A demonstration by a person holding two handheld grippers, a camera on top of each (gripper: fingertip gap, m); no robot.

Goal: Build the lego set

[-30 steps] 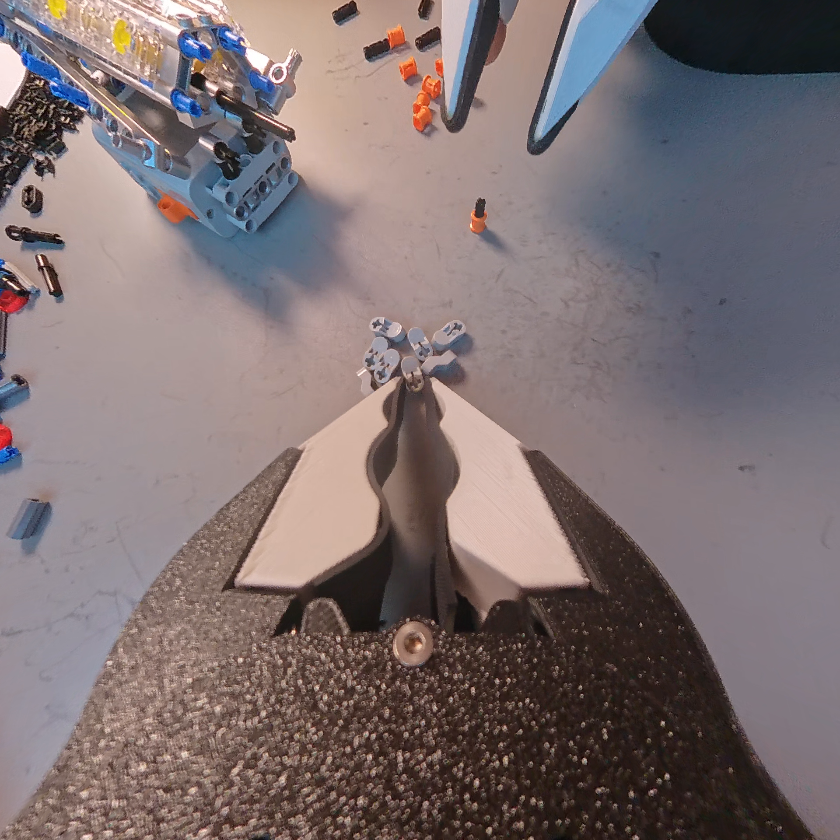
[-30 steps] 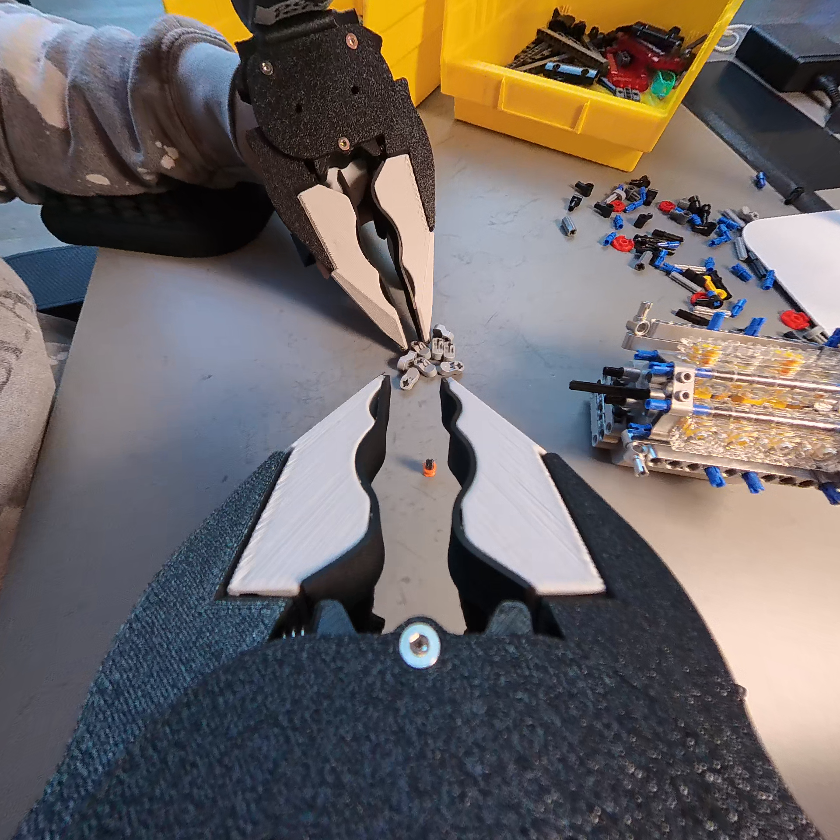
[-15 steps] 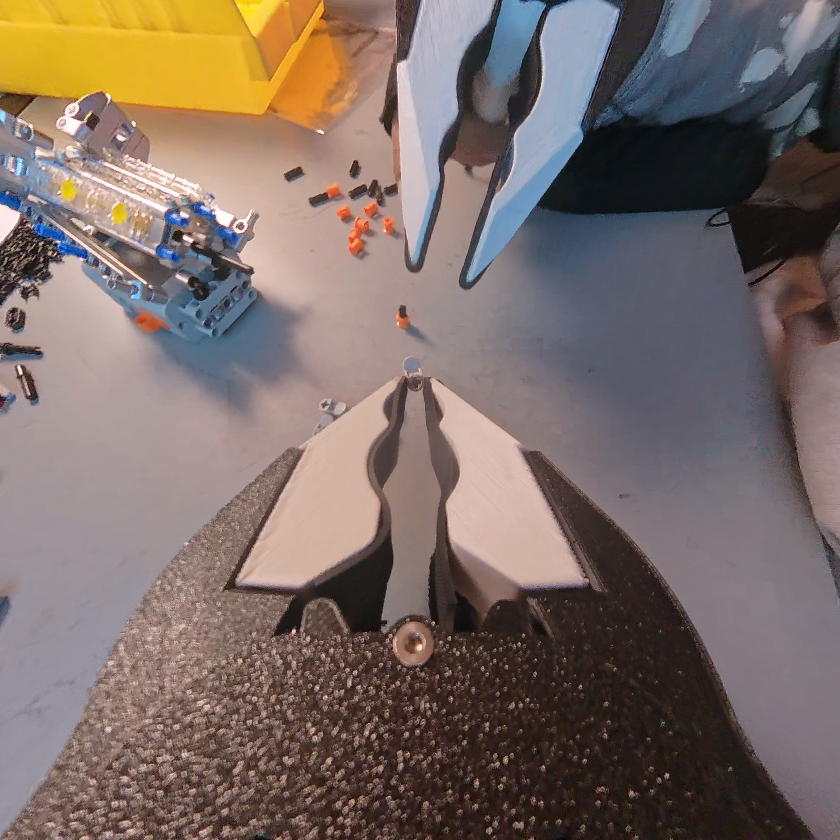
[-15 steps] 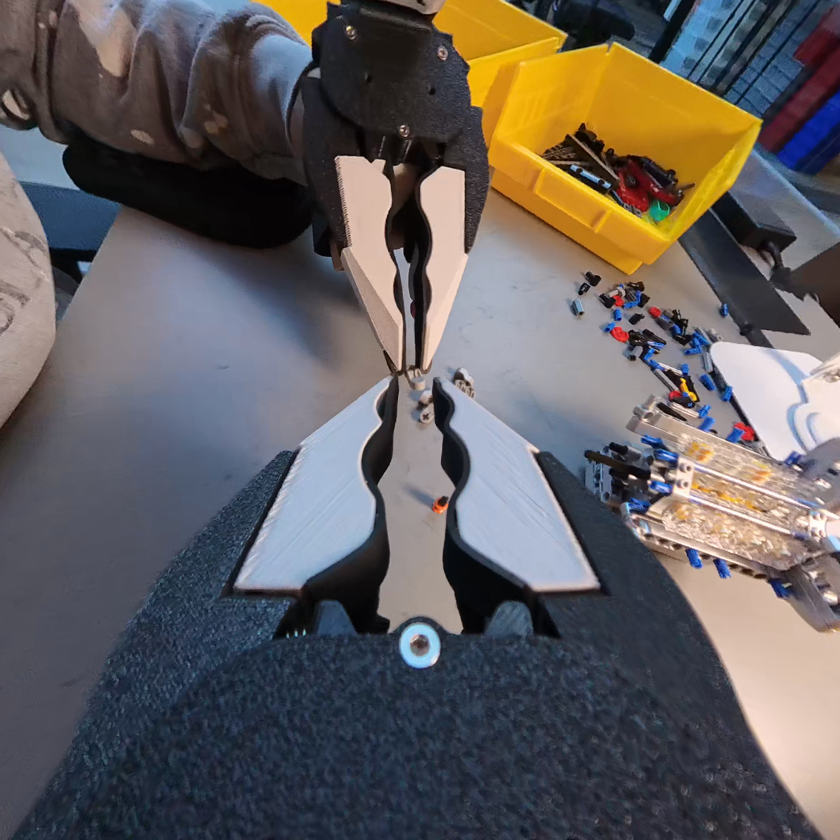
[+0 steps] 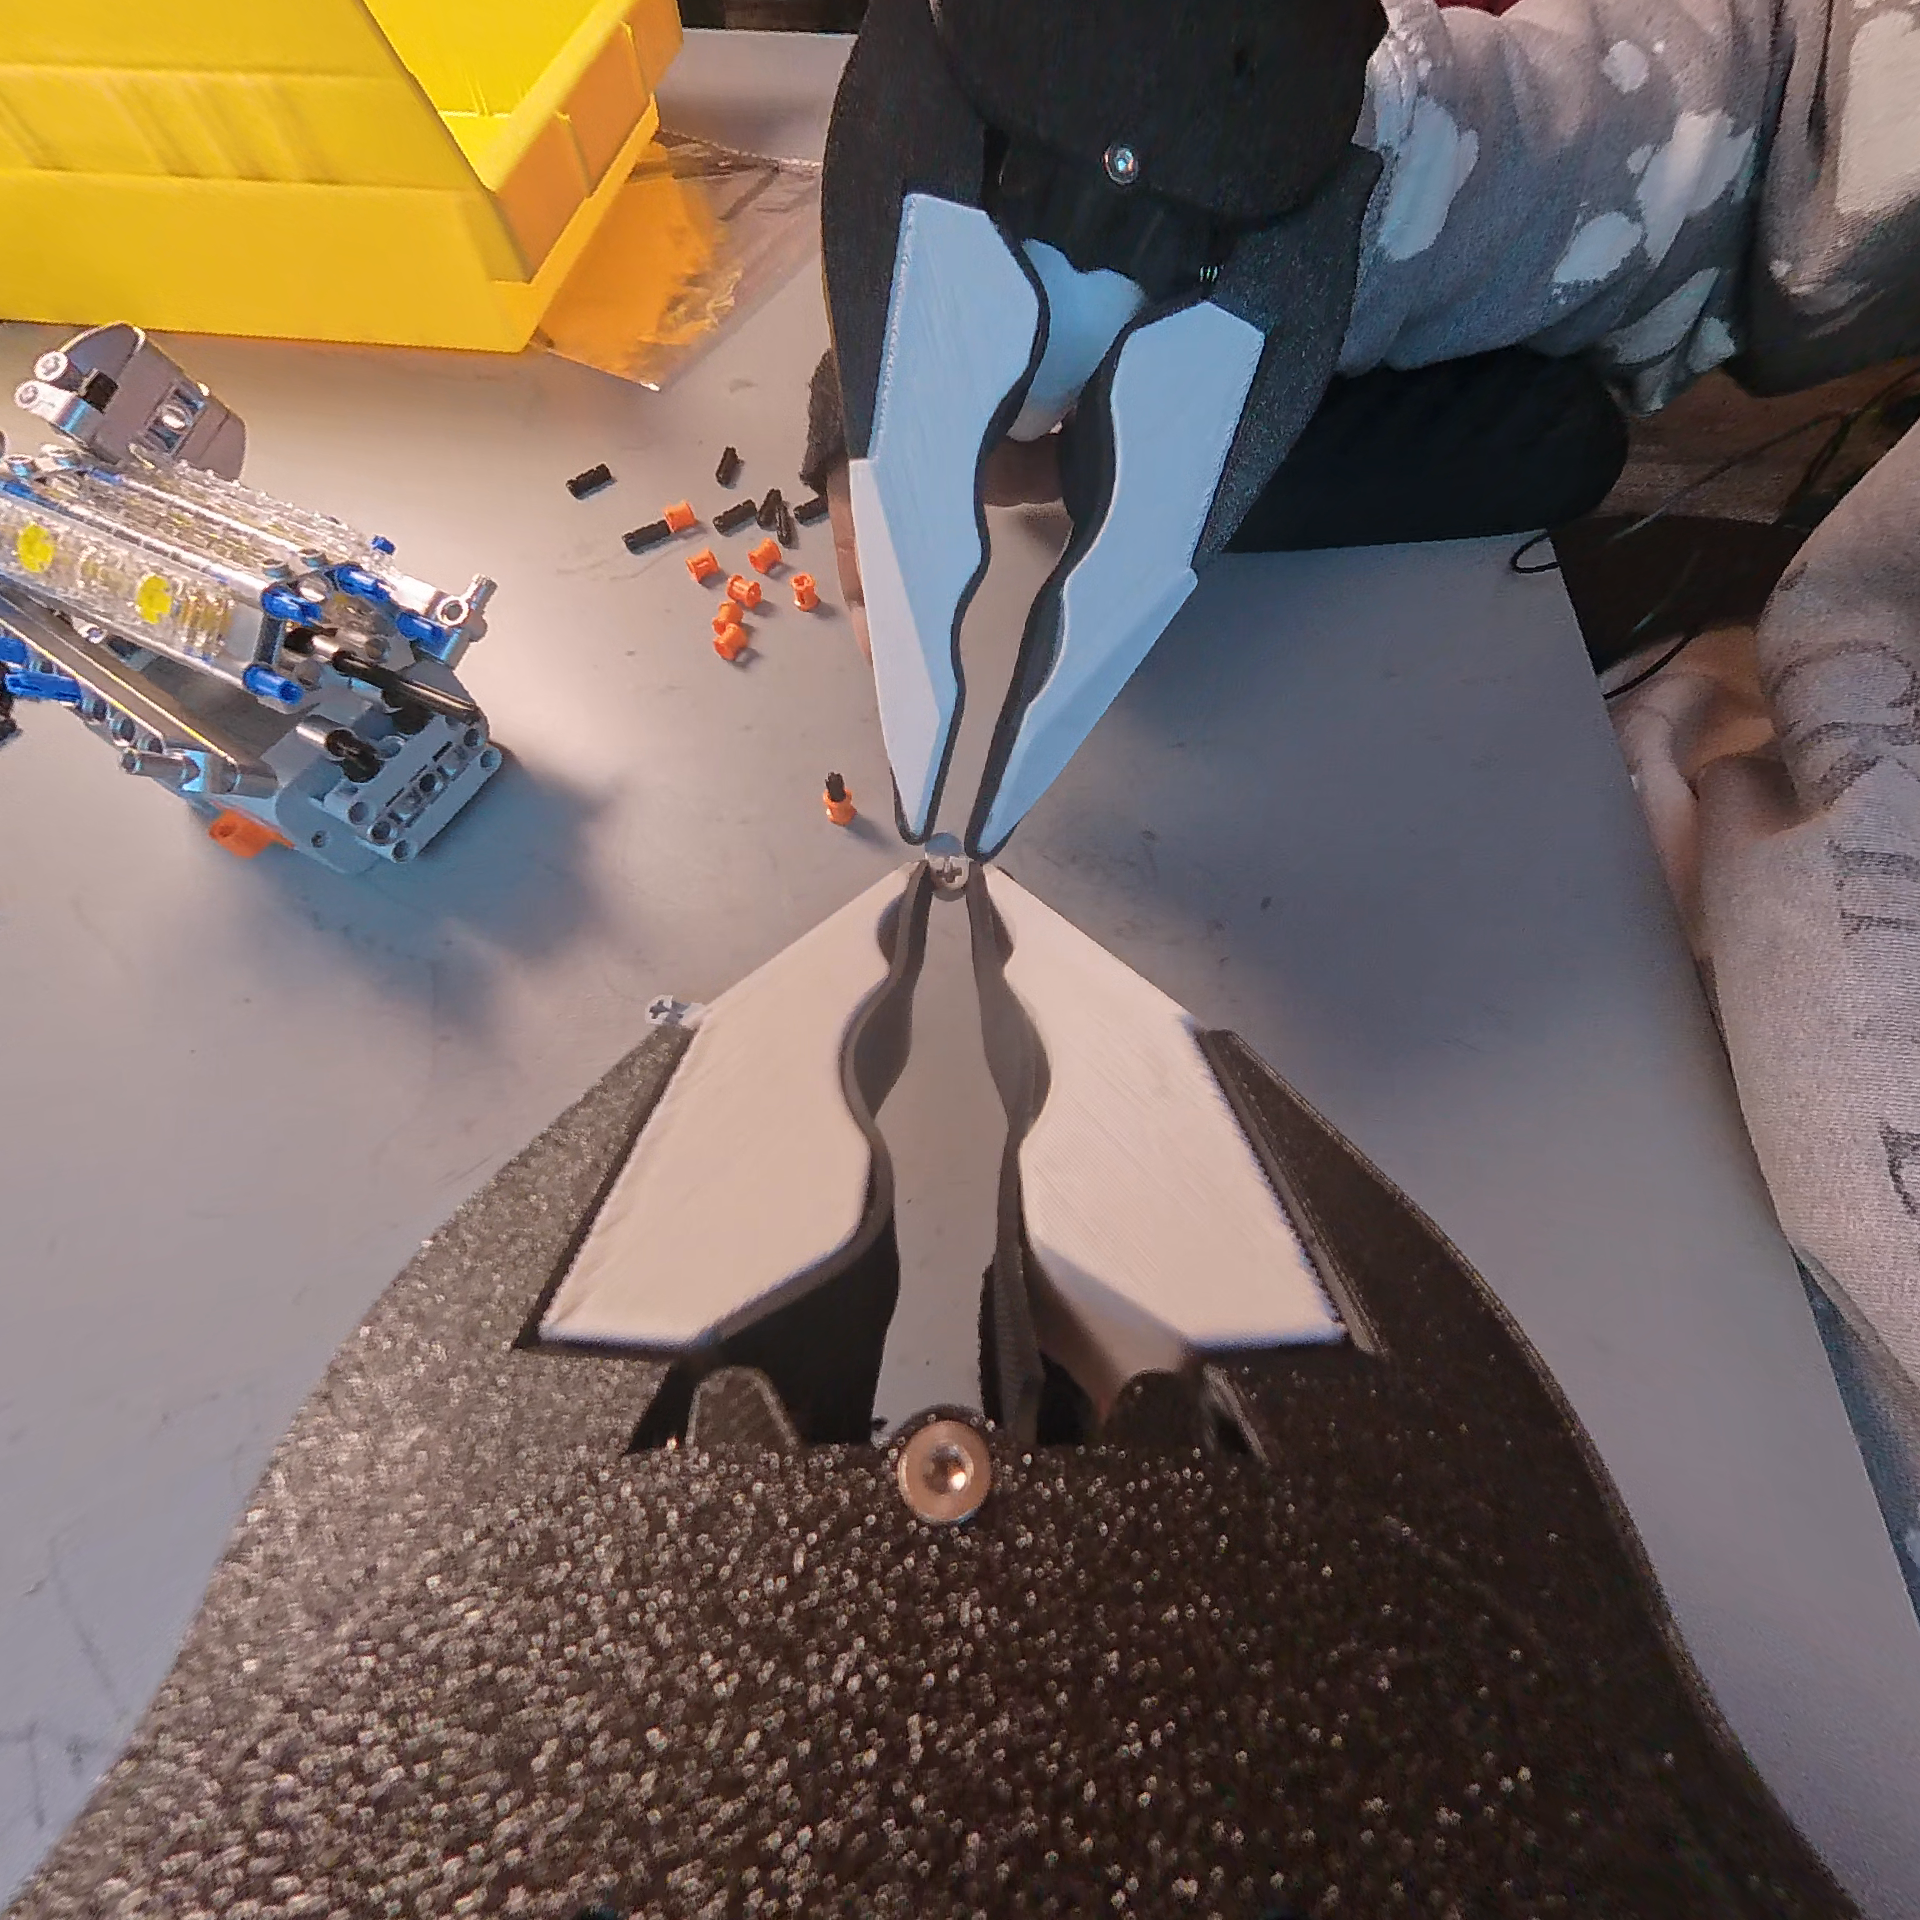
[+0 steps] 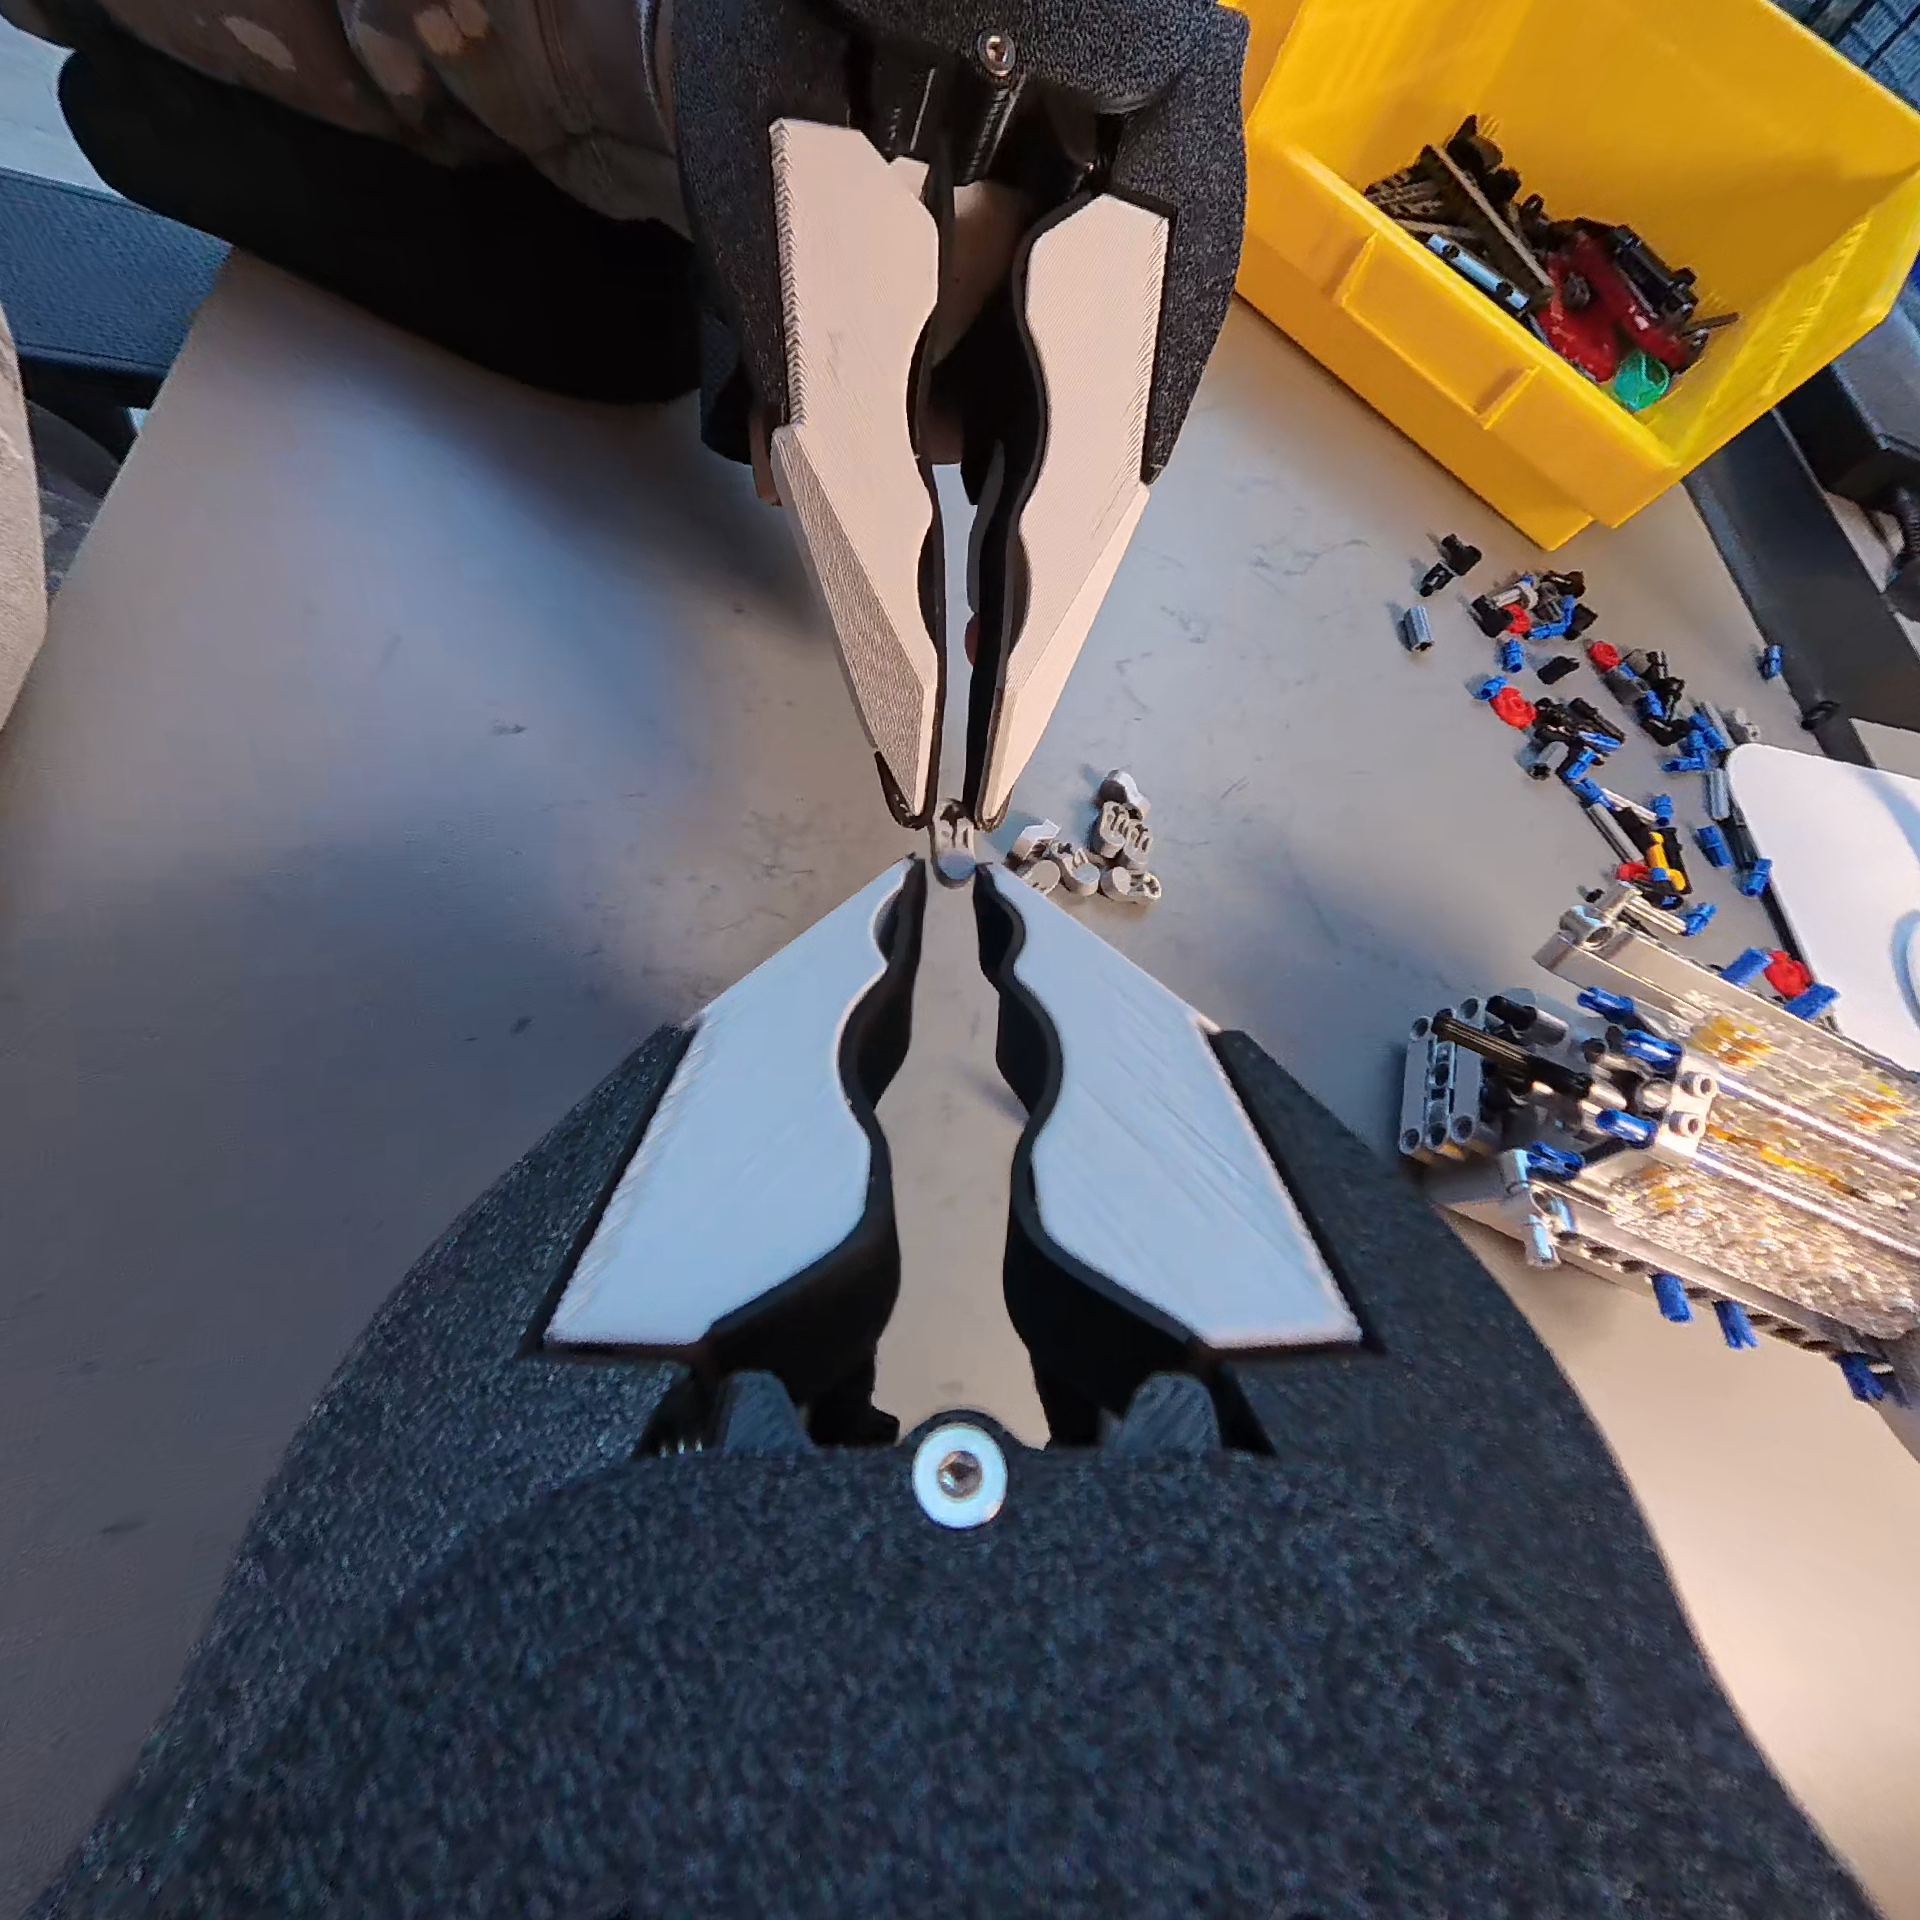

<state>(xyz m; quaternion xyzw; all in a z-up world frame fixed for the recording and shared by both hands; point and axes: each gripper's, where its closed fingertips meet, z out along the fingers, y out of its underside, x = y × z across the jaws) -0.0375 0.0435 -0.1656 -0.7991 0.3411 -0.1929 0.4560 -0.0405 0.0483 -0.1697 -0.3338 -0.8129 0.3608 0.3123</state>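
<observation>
My left gripper (image 5: 945, 883) is shut on a small grey connector piece (image 5: 948, 871) and holds it above the grey table. My right gripper (image 6: 951, 878) faces it tip to tip and has closed on the other end of the same piece (image 6: 954, 847). In the left wrist view the right gripper (image 5: 948, 836) comes down from the top. In the right wrist view the left gripper (image 6: 940, 821) does the same. A pile of like grey connectors (image 6: 1091, 868) lies on the table just right of the tips.
A grey and blue brick model (image 5: 260, 665) lies on the table, also in the right wrist view (image 6: 1662, 1132). An orange bush with a black pin (image 5: 836, 802) stands near the tips, and loose orange bushes (image 5: 743, 597) lie farther back. Yellow bins (image 6: 1558, 208) and scattered small parts (image 6: 1610, 707) lie beyond.
My left gripper lifted one grey connector off the pile and raised it. My right gripper came in tip to tip and narrowed from open to closed on the piece.
</observation>
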